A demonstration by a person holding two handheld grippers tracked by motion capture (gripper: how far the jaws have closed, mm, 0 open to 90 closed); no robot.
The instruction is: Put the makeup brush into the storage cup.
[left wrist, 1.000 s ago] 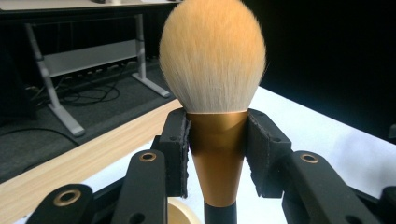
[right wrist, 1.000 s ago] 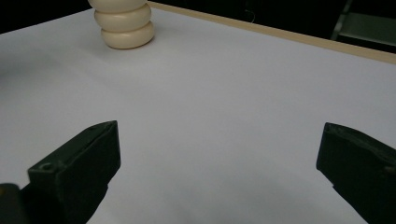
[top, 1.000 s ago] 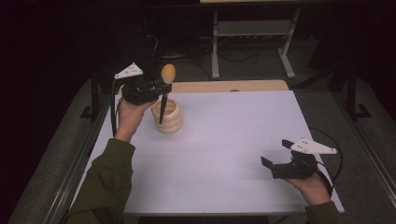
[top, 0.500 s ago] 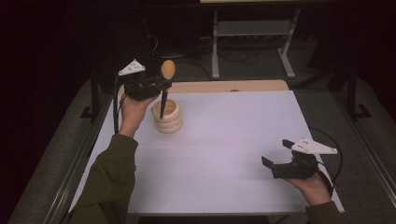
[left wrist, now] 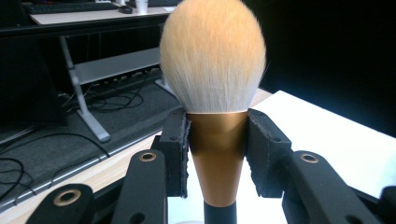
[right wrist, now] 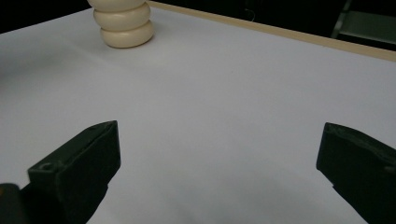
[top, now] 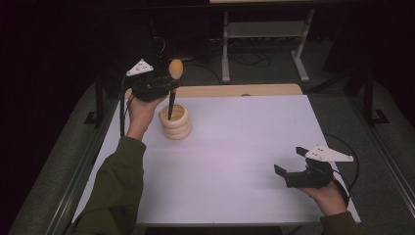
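The white table [top: 235, 161] takes up most of the high view, with a strip of bare wood [top: 235, 90] along its far edge and a dark floor with cables and a metal stand [top: 264, 34] beyond.

The person's left arm, in an olive sleeve [top: 115, 191], reaches up the left side of the table. The left hand [top: 139, 112] holds the left gripper [top: 169, 88] raised above the table's far-left part. In the left gripper view its two padded jaws are pressed against either side of the brush's copper-coloured ferrule [left wrist: 217, 154] — clamped on it, with no gap visible at the pads.

The right hand [top: 328, 196] rests near the table's near-right corner with the right gripper [top: 286, 171] pointing left across the surface. In the right gripper view its jaws stand wide apart, with bare table between them.

A cream holder [top: 175, 121], built like three stacked rings, stands upright on the far-left part of the table, just beside the left hand and well apart from the right gripper.

The makeup brush [top: 173, 88] is upright, its pale orange bristle head [left wrist: 212, 56] uppermost. Its black handle runs down into the holder's open top — whether the tip touches the bottom cannot be told.
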